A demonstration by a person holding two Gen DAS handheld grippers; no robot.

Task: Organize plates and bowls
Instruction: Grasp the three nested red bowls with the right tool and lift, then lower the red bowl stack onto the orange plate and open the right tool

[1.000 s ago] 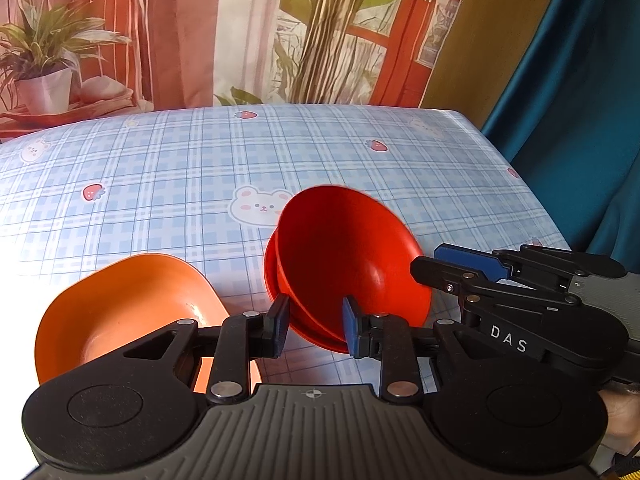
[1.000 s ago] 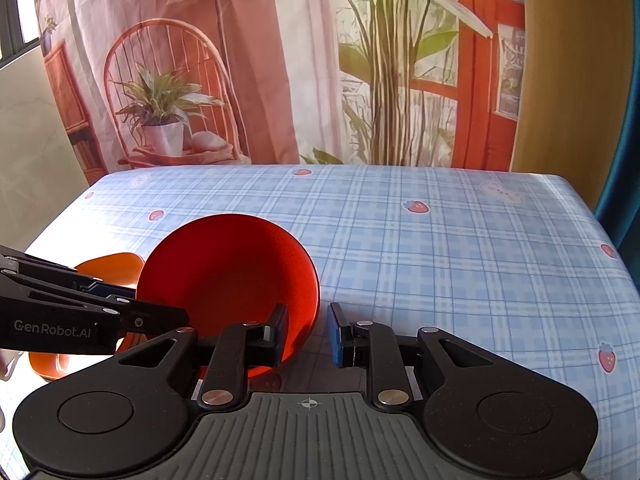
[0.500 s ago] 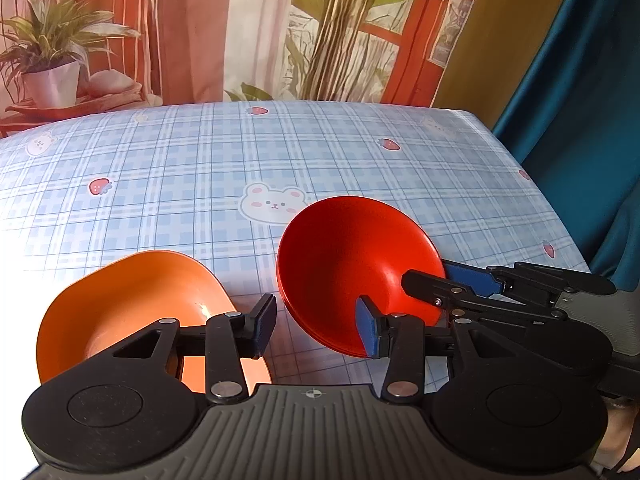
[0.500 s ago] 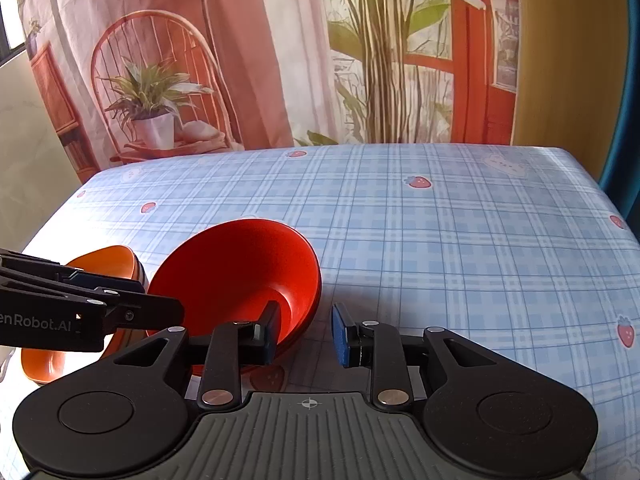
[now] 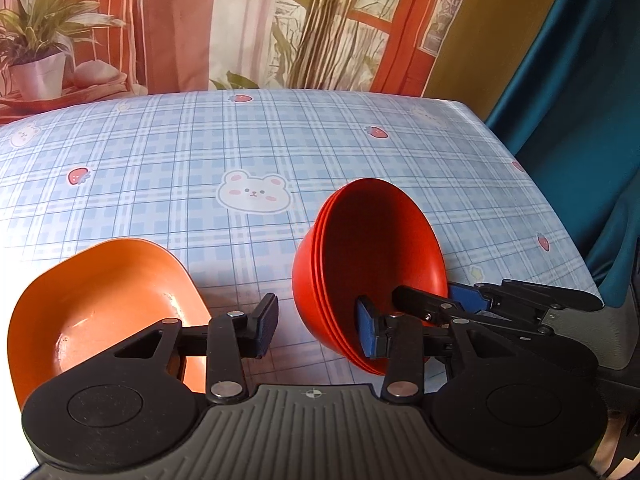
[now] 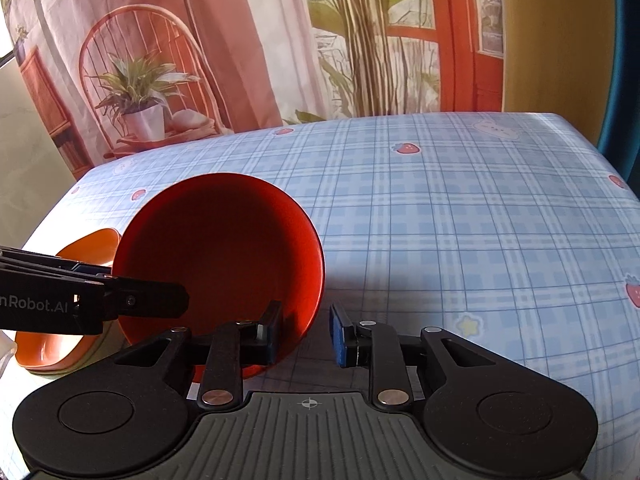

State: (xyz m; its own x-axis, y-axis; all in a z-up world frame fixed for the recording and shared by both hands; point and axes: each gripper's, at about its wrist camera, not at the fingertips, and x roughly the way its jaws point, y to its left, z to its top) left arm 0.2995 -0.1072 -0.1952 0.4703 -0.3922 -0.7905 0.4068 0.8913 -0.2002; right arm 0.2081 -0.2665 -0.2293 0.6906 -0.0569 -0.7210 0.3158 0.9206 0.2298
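A stack of red bowls [image 5: 372, 264] stands tilted on its side on the blue checked tablecloth, mouth turned to the right. It also shows in the right wrist view [image 6: 220, 252]. My left gripper [image 5: 318, 328] is open, its jaws astride the stack's lower rim. My right gripper [image 6: 306, 330] is open, its left finger inside the top bowl and its right finger outside the rim. An orange bowl [image 5: 104, 300] sits upright at the left, seen also in the right wrist view [image 6: 80, 248].
The table [image 5: 240, 140] runs back to a printed curtain backdrop. Its right edge drops off beside a dark blue curtain [image 5: 580, 100]. The right gripper's fingers [image 5: 500, 300] reach in from the right.
My left gripper has opened wider and let go of the red stack's rim. The stack has tipped more onto its side and shifted right.
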